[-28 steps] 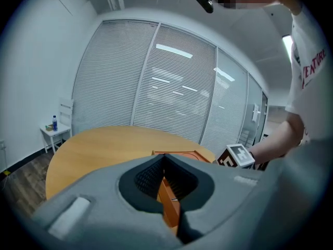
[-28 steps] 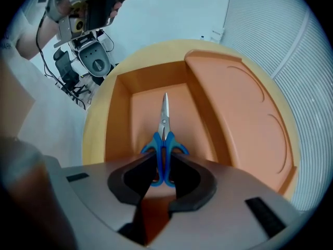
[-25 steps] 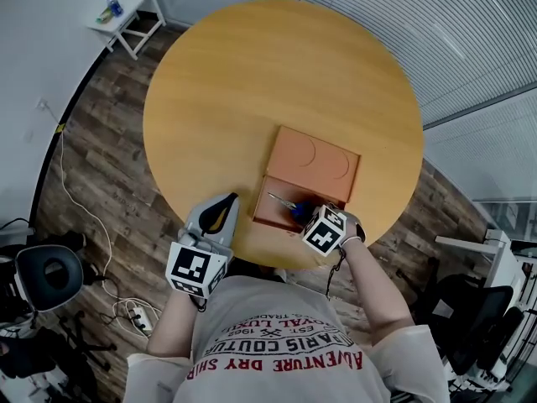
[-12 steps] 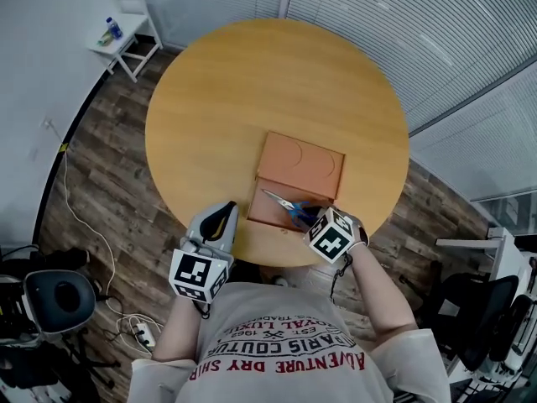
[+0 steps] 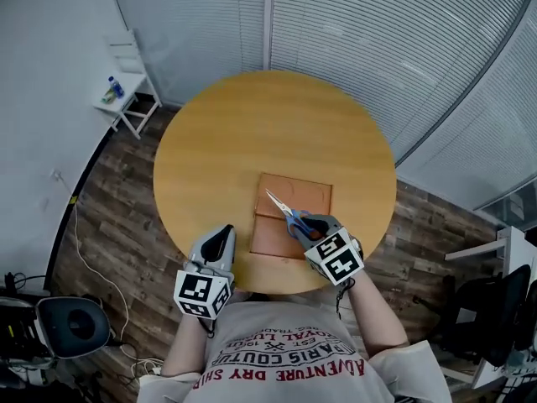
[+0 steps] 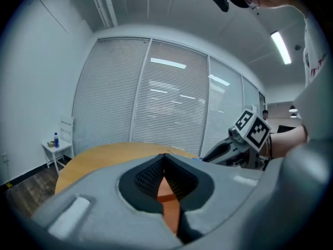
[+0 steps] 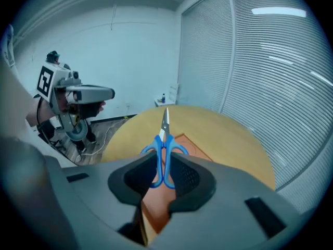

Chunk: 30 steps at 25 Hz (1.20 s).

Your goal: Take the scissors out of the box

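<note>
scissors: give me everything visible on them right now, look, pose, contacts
The scissors are small, with bright blue, plastic-looking loop handles and short silvery metal blades closed to a single point. The right gripper clamps the handle loops between its jaws. The blades stick out beyond the jaws, pointing away from the person. In the head view they sit over the orange box, apparently lifted clear of it, and nothing but that gripper appears to touch them.

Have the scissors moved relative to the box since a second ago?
Yes. The scissors, clamped in the right gripper, have lifted out of the box tray where they lay; their tip now reaches over the lid.
</note>
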{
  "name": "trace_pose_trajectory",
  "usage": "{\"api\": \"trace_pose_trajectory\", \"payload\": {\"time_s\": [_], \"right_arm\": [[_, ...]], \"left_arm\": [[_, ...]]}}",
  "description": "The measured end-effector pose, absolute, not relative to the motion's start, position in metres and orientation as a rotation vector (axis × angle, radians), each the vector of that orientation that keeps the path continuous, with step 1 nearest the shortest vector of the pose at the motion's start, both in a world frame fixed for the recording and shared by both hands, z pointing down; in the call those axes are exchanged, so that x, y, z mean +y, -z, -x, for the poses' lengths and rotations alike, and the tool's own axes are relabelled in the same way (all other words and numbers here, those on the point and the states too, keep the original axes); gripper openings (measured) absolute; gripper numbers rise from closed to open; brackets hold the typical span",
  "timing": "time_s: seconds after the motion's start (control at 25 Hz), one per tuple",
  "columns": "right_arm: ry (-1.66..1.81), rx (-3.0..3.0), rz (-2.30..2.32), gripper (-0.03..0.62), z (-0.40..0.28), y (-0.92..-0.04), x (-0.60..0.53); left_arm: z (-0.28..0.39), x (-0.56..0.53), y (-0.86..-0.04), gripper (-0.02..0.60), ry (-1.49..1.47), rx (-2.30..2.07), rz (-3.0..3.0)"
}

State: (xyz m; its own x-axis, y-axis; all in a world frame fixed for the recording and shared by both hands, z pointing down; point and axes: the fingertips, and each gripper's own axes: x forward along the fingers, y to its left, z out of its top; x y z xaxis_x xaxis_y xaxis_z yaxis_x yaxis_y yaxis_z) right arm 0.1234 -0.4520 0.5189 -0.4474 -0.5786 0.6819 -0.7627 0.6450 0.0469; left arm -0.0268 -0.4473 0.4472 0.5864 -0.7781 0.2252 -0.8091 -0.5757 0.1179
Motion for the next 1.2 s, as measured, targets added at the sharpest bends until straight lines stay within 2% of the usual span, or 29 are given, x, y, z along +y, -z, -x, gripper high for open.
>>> {"api": "trace_pose_trajectory", "payload": {"time_s": [0.64, 1.2], "right_arm": [[-0.267, -2.434, -1.741, 0.089, -0.172, -0.394, -0.481], [-0.230, -2.450, -1.852, 0.089, -0.170, -0.388, -0.498]], "left_arm": [[0.005, -0.496, -0.383, 0.009, -0.101, -1.313, -2.795], [0.003, -0.521, -0.384, 0.009, -0.096, -1.254, -2.802]]}}
